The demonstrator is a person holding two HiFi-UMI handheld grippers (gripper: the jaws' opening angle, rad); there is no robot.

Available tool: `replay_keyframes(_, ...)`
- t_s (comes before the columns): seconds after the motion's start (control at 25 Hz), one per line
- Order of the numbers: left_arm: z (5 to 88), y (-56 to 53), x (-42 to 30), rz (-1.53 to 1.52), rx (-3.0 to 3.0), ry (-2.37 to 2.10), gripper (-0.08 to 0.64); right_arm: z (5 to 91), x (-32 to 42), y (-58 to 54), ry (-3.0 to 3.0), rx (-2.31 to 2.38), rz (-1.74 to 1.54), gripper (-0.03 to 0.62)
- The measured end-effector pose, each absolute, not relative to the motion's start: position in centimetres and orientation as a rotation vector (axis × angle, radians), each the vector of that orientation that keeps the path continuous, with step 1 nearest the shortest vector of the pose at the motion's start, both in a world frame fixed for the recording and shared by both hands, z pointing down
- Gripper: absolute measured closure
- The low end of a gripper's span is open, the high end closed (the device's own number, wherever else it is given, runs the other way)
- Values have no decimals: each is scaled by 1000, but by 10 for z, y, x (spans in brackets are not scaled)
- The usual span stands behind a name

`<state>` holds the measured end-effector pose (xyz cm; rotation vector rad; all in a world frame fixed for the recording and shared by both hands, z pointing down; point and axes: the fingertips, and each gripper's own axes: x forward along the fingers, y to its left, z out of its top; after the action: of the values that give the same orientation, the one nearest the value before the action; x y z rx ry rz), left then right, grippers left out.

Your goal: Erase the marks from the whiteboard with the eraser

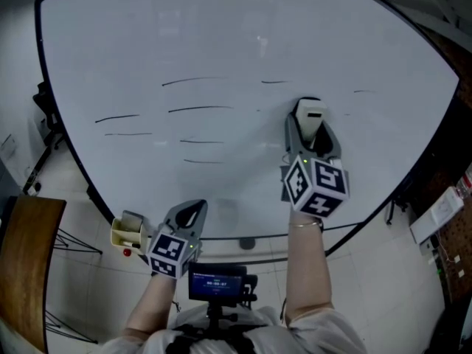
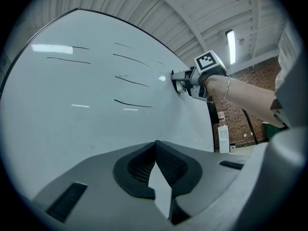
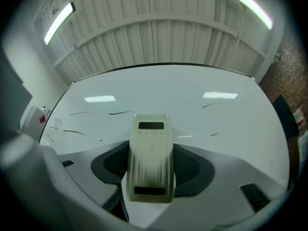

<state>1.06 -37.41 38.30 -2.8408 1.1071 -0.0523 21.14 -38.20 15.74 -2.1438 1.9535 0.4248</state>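
Note:
A large whiteboard (image 1: 221, 43) fills the head view, with several thin black marks (image 1: 199, 110) across its middle. My right gripper (image 1: 310, 127) is shut on a cream eraser (image 1: 310, 113) and holds it against the board, right of the marks. In the right gripper view the eraser (image 3: 150, 158) sits clamped between the jaws, with marks (image 3: 120, 113) to its left and right. My left gripper (image 1: 190, 214) hangs low near the board's bottom edge, shut and holding nothing; its own view shows the jaws closed tip to tip (image 2: 155, 146).
A small cream tray (image 1: 127, 233) with a red item hangs at the board's lower left edge. A brown wooden surface (image 1: 22, 264) lies at far left. The board's dark stand legs (image 1: 398, 209) and a tiled floor show below.

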Motion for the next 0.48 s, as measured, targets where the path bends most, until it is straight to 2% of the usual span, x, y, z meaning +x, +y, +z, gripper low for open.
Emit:
replay_keyframes(0.28, 385, -375, 5, -57, -2825, 1145, 565, 166, 258, -373, 1856, -2141, 312, 327)
replay_keyframes(0.48, 386, -379, -5, -39, -2811, 1198, 565, 161, 191, -372, 2008, -2111, 488, 327)
